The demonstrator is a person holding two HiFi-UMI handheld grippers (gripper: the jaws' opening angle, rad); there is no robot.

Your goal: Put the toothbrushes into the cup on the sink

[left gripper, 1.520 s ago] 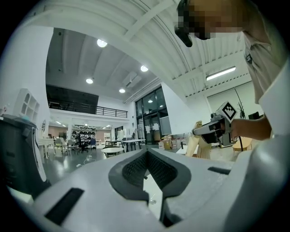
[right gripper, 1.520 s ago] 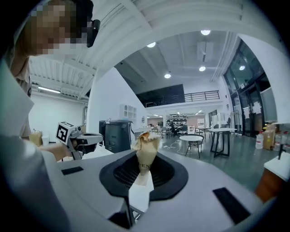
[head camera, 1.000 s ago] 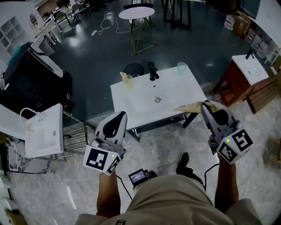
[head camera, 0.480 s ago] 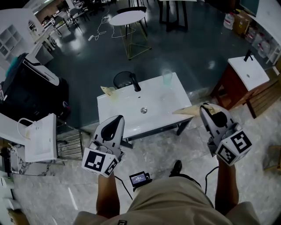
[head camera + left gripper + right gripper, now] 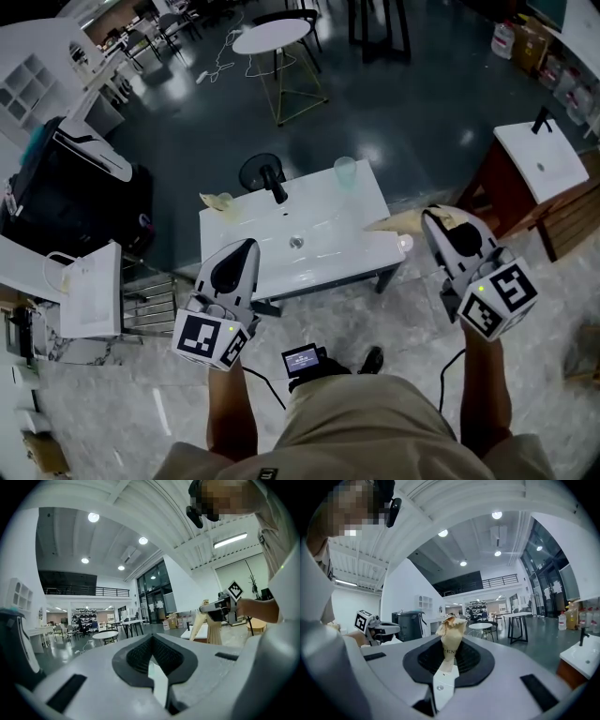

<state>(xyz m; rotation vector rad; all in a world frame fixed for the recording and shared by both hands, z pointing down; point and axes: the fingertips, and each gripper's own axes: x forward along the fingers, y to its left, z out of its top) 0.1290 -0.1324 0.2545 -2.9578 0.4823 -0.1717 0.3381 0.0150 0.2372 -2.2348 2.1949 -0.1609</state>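
Now, from the head view, the person stands in front of a white sink worktop with a gripper raised in each hand, both short of its near edge. The right claw is pinched on a tan paper-wrapped toothbrush, which sticks out to the left over the sink's right front corner. In the right gripper view that claw grips the lower end of the wrapper, and the wrapped toothbrush stands up from the dark pads with its top crumpled. The left claw is pressed together with nothing in it; the left gripper view shows its pads meeting in a closed V. It hangs just over the sink's left front edge. The clear cup stands upright at the back of the sink, to the right of the black faucet. A second tan wrapped piece lies at the back left corner, well apart from the cup. The drain sits in the middle of the basin. Farther back on the dark floor is a round white table.
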